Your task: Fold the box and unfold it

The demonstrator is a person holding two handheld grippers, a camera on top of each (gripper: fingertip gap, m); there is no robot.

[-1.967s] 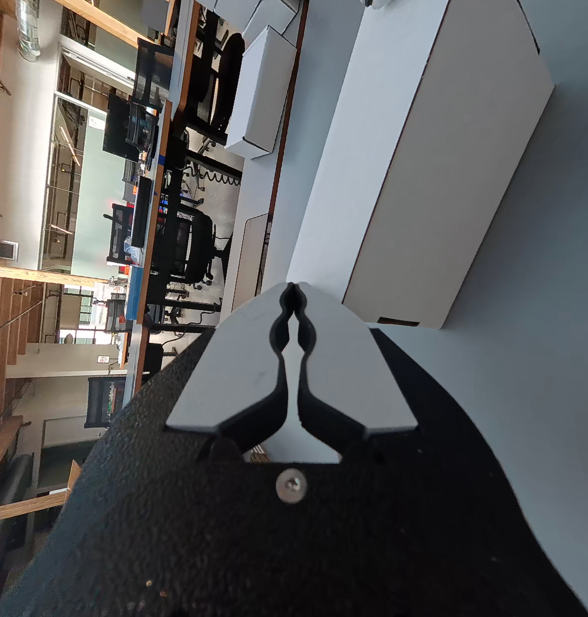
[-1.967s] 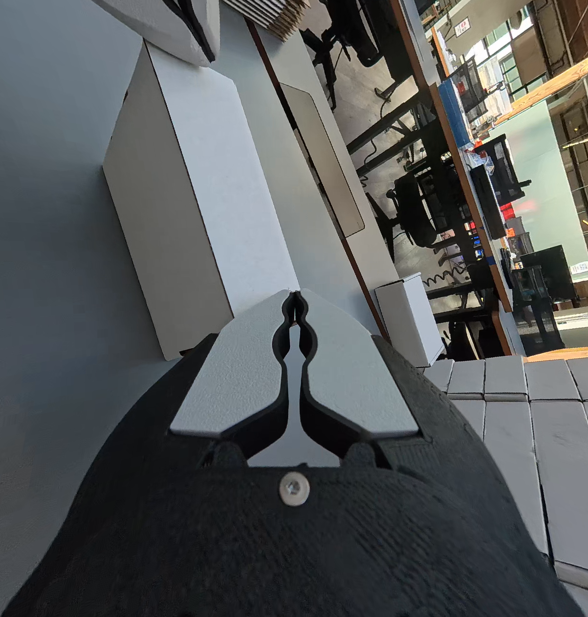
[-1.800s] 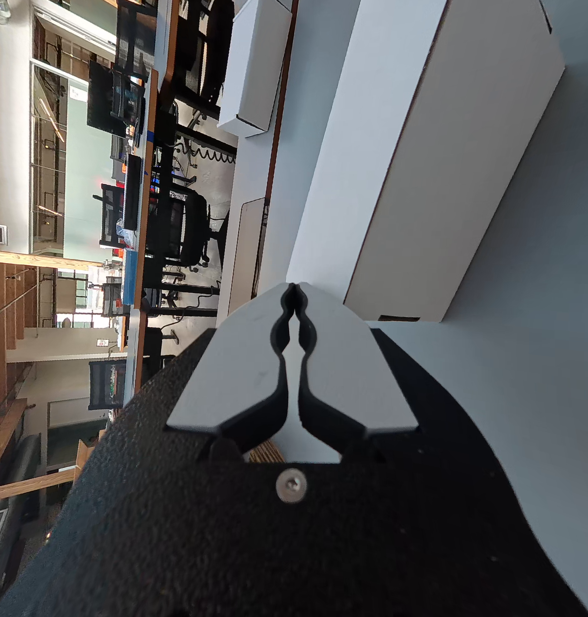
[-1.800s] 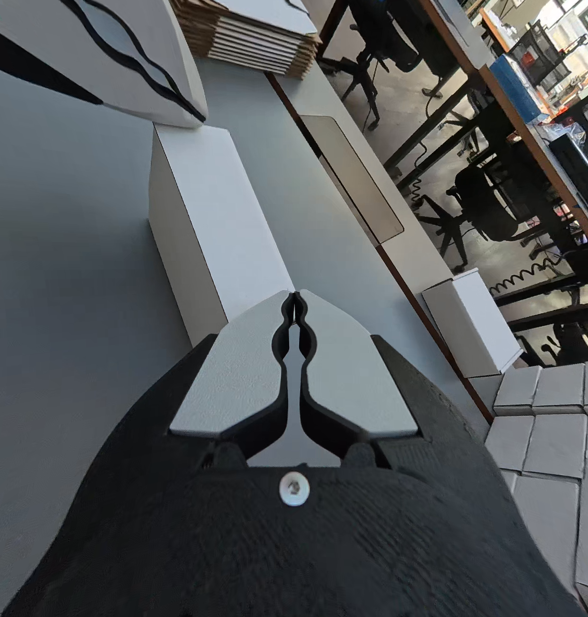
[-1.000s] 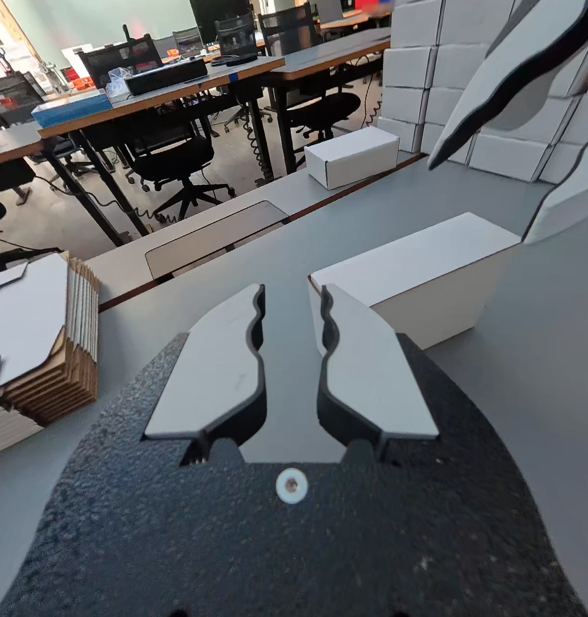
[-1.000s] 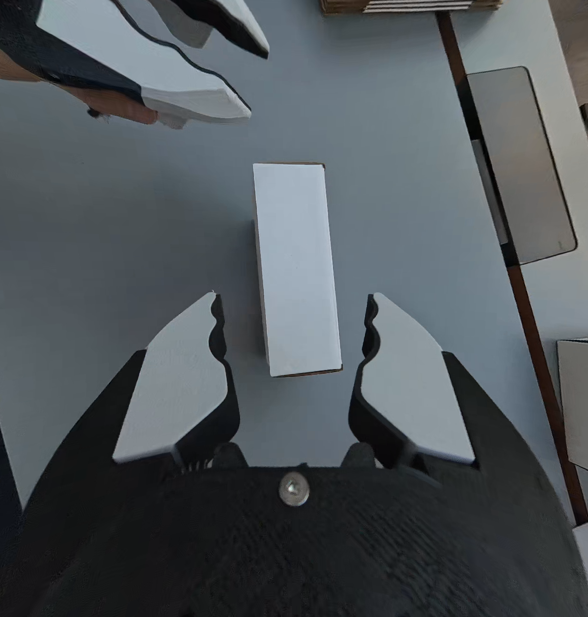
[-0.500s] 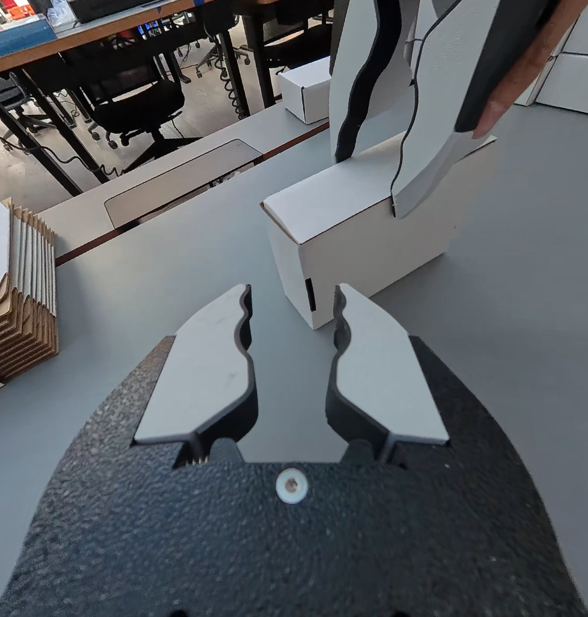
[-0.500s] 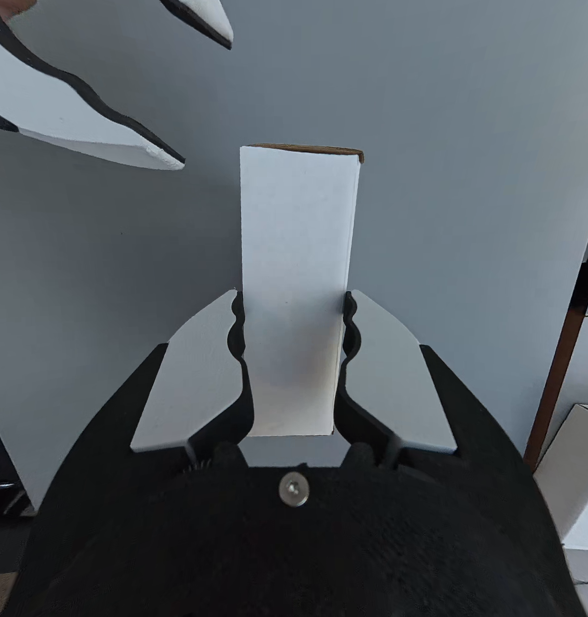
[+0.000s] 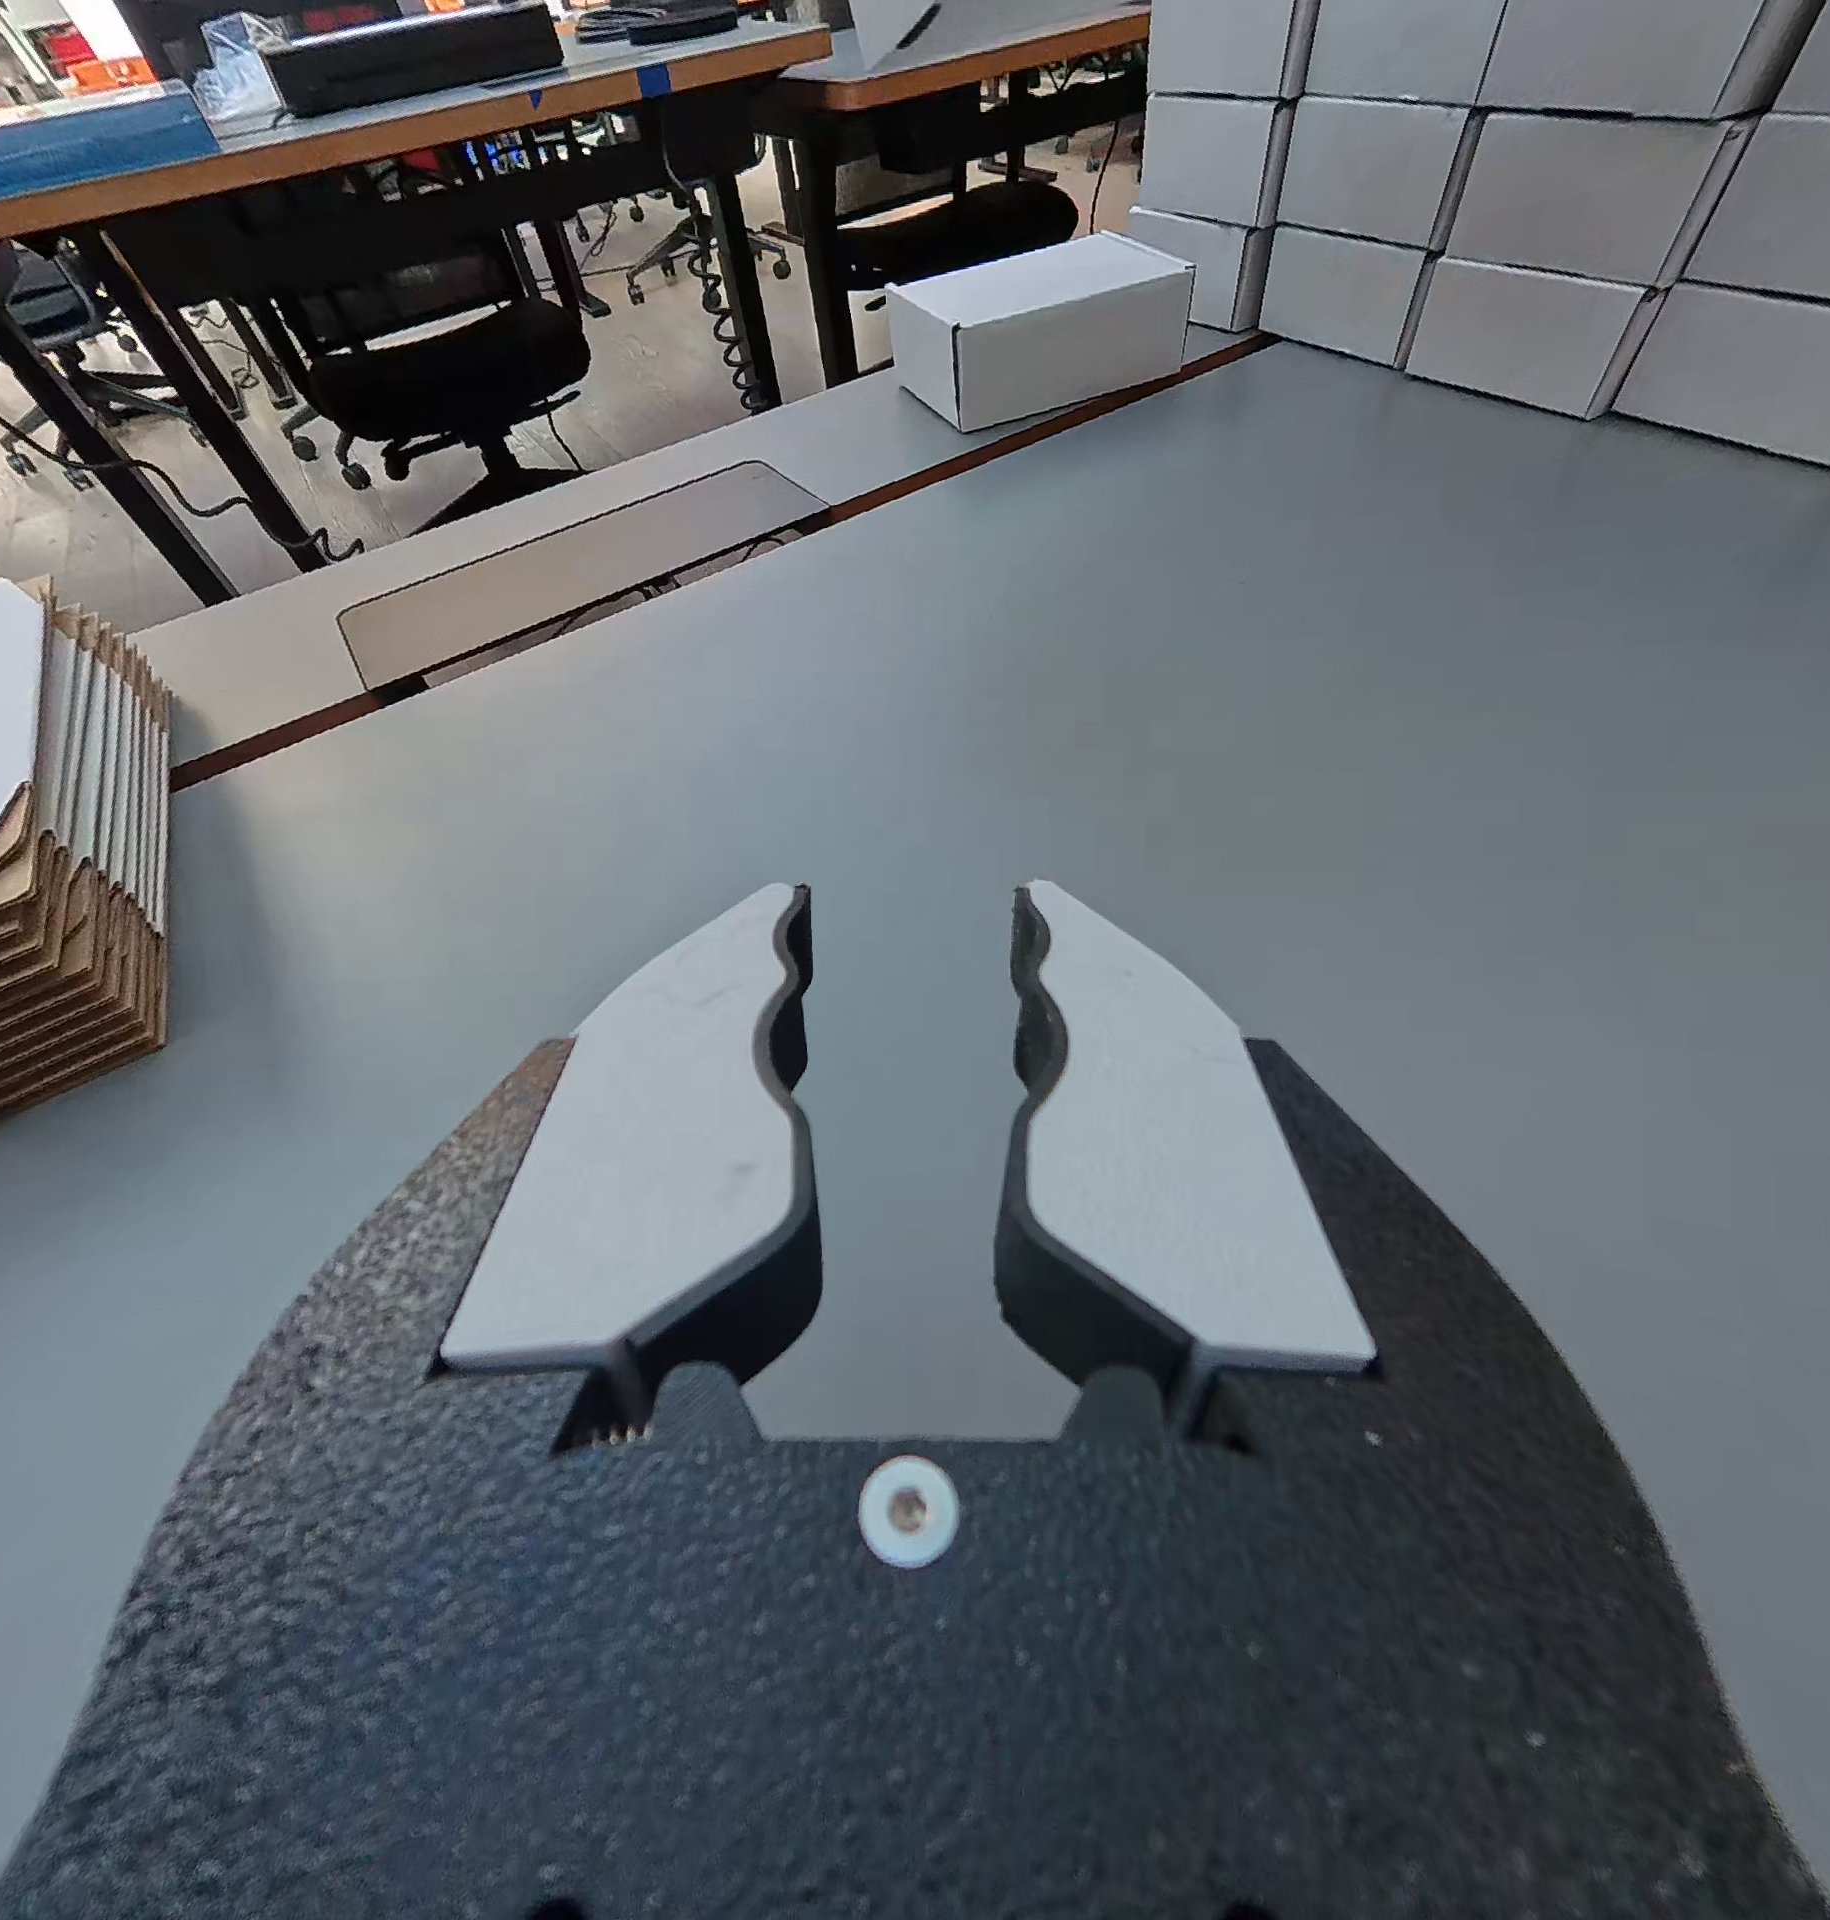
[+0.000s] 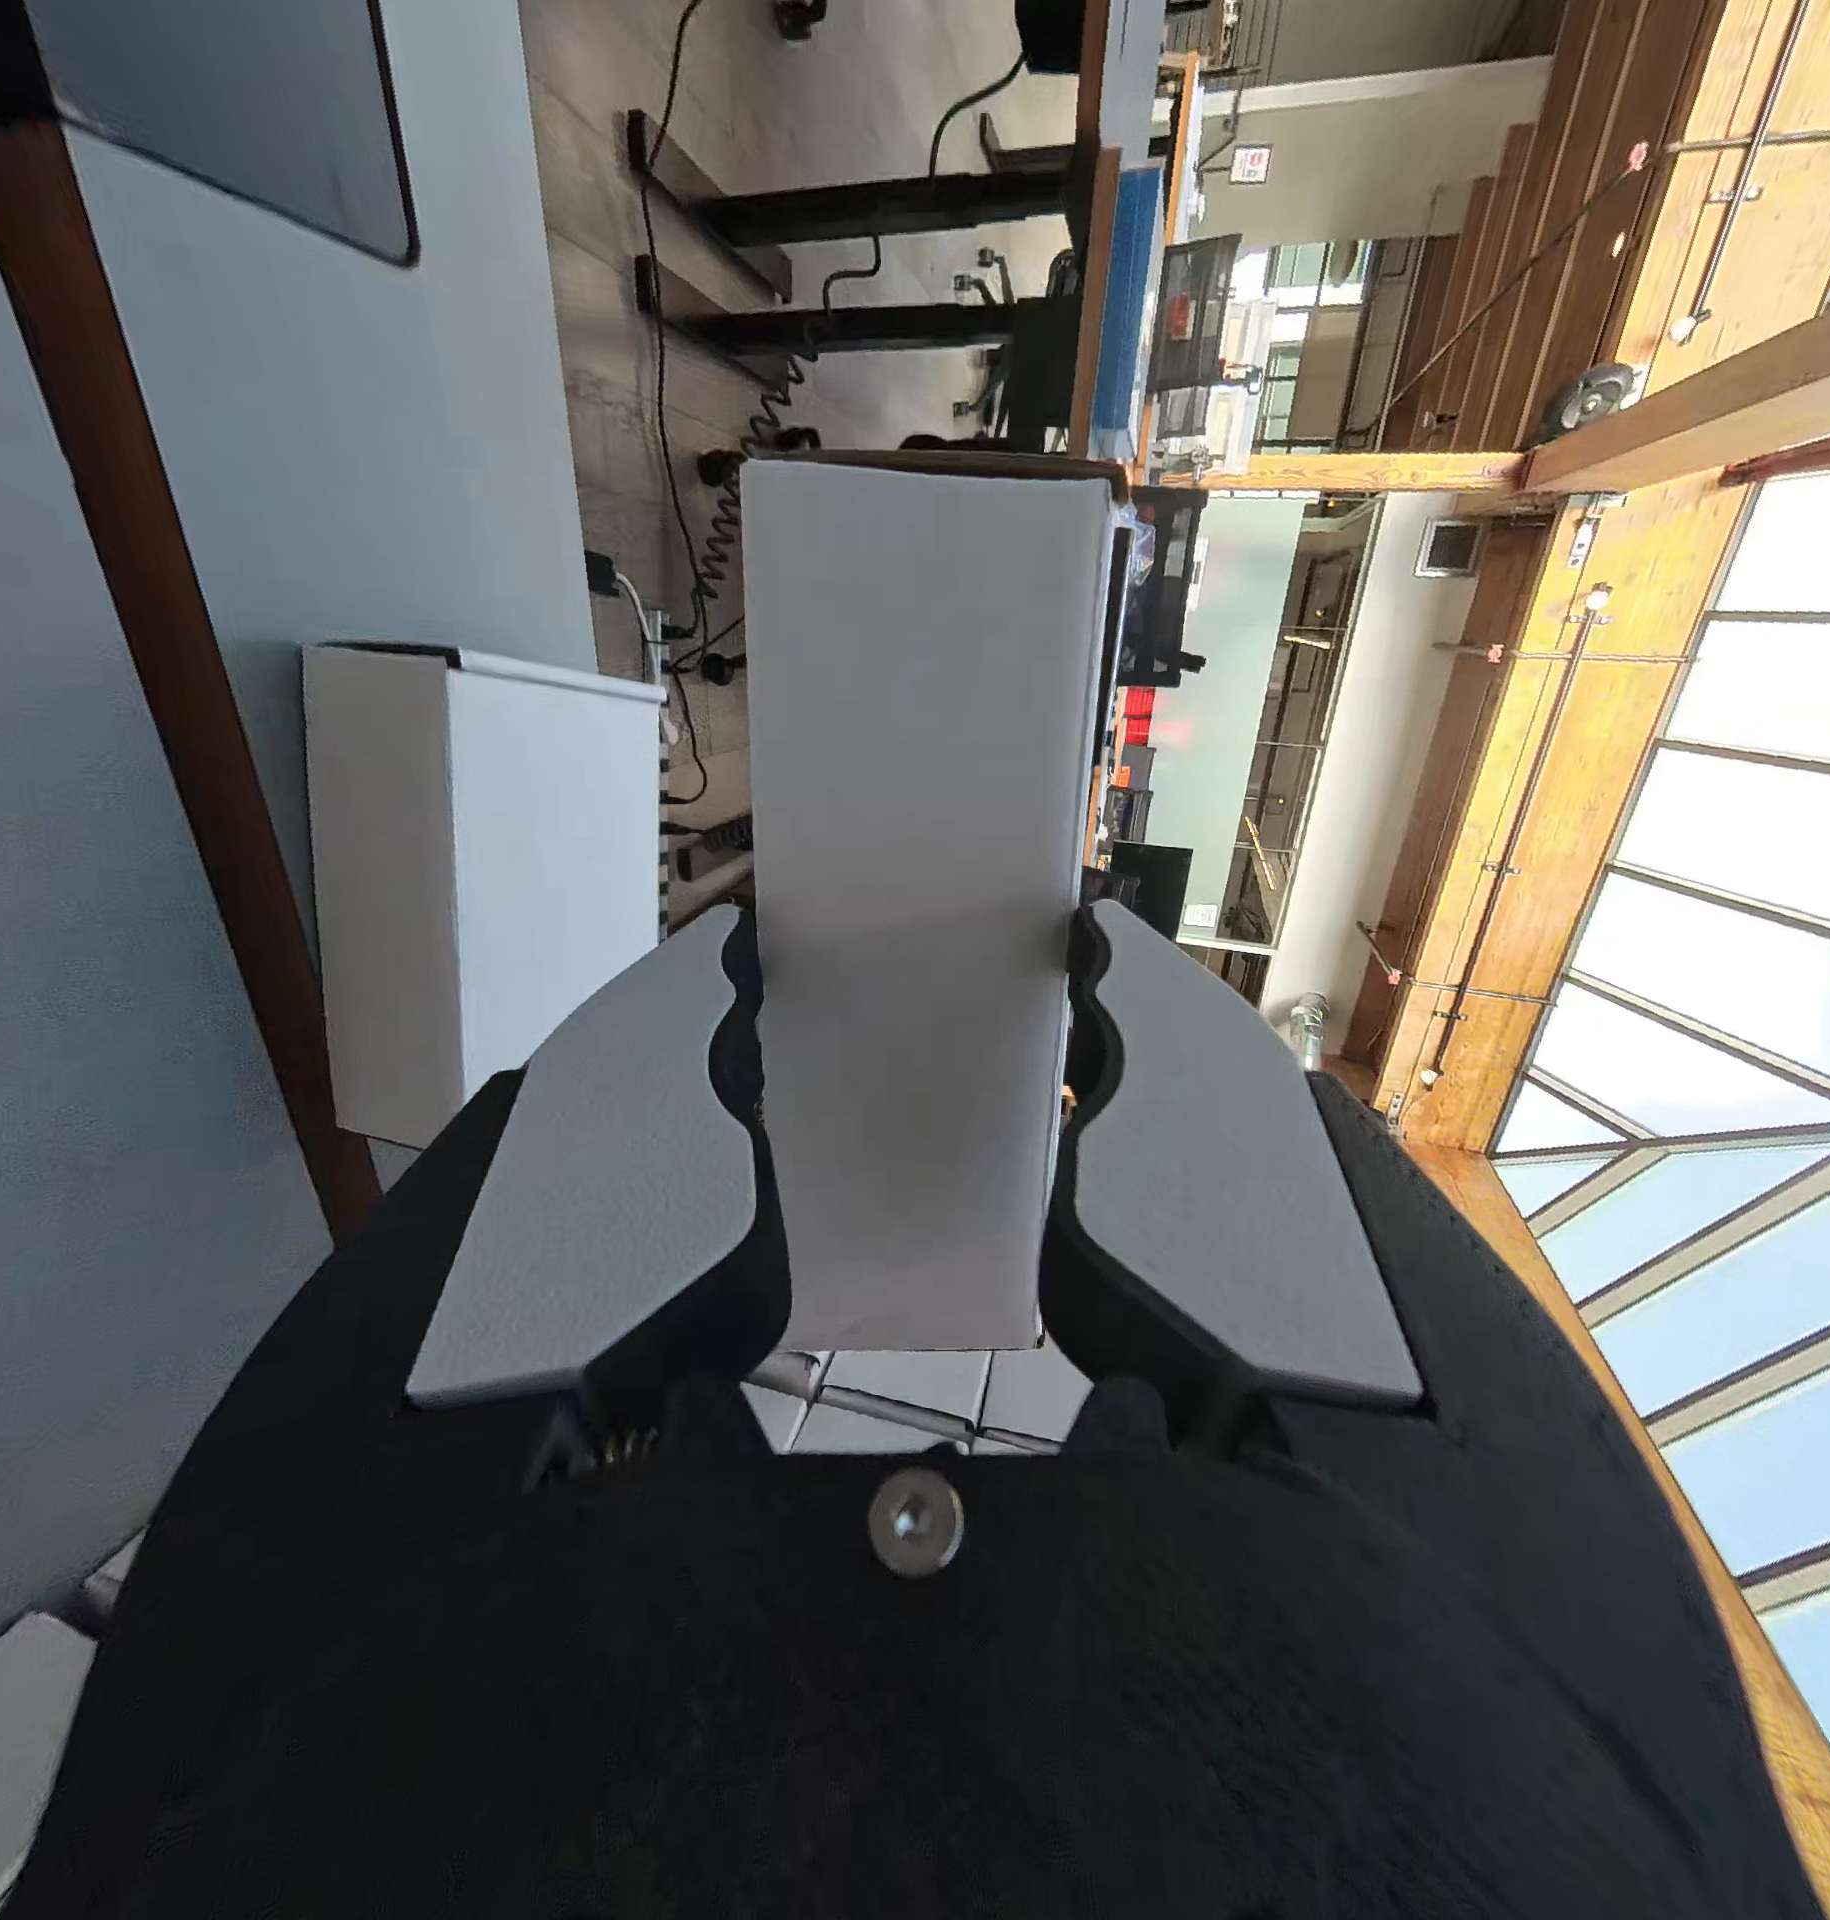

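Note:
In the right wrist view, my right gripper [image 10: 906,920] is shut on a folded white cardboard box [image 10: 921,831]. The box sticks out lengthwise between the two fingers and is lifted off the table, with the camera rolled on its side. In the left wrist view, my left gripper [image 9: 911,894] is open and empty, held low over the bare grey table [image 9: 1306,779]. The held box does not show in the left wrist view.
A stack of flat cardboard blanks [image 9: 49,862] lies at the table's left. Another folded white box [image 9: 1041,327] sits past the far edge, also in the right wrist view [image 10: 475,883]. A wall of stacked white boxes [image 9: 1565,208] stands at the back right. Desks and chairs lie beyond.
My right gripper opened, came down over the box, closed on it and lifted it off the table while rolling sideways. My left gripper opened, and the box has left its view.

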